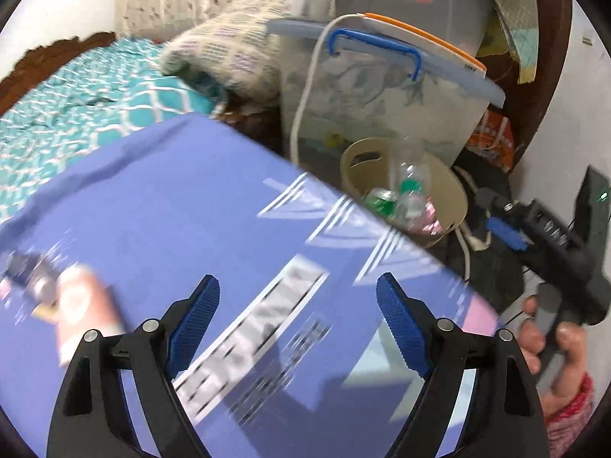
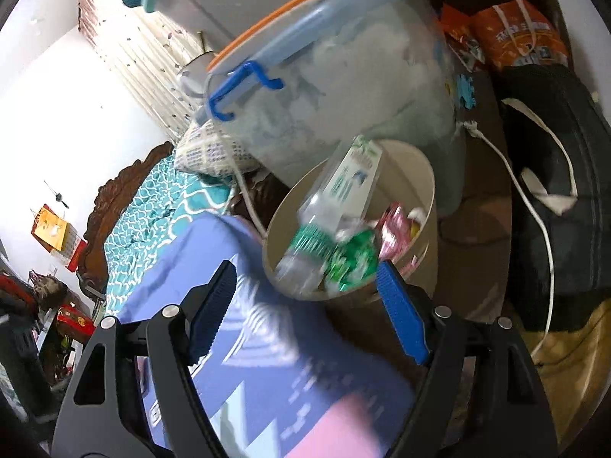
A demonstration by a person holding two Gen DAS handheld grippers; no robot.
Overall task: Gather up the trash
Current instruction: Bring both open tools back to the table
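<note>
Trash (image 2: 343,236), a clear plastic bottle (image 2: 336,206) with green and pink wrappers, fills the beige bin (image 2: 424,191) on the floor. Just behind the bin stands a clear storage box (image 2: 343,95) with a blue latch. A blue desk (image 1: 152,198) lies just left of the bin. Right tongs (image 2: 305,305) hover wide and empty over the bin's near rim; left tongs (image 1: 298,316) gape wide and empty above the desk.

One round bin (image 2: 416,175) is seen on the floor. One clear bottle (image 2: 336,206) is seen in it, with one green wrapper (image 2: 355,259) and one pink wrapper (image 2: 393,229). One big clear box (image 2: 343,87) with one blue handle (image 2: 236,87) is seen behind it. One blue sheet (image 1: 152,198) and two grippers, left (image 1: 298,320) and right (image 2: 305,305), are counted.
</note>
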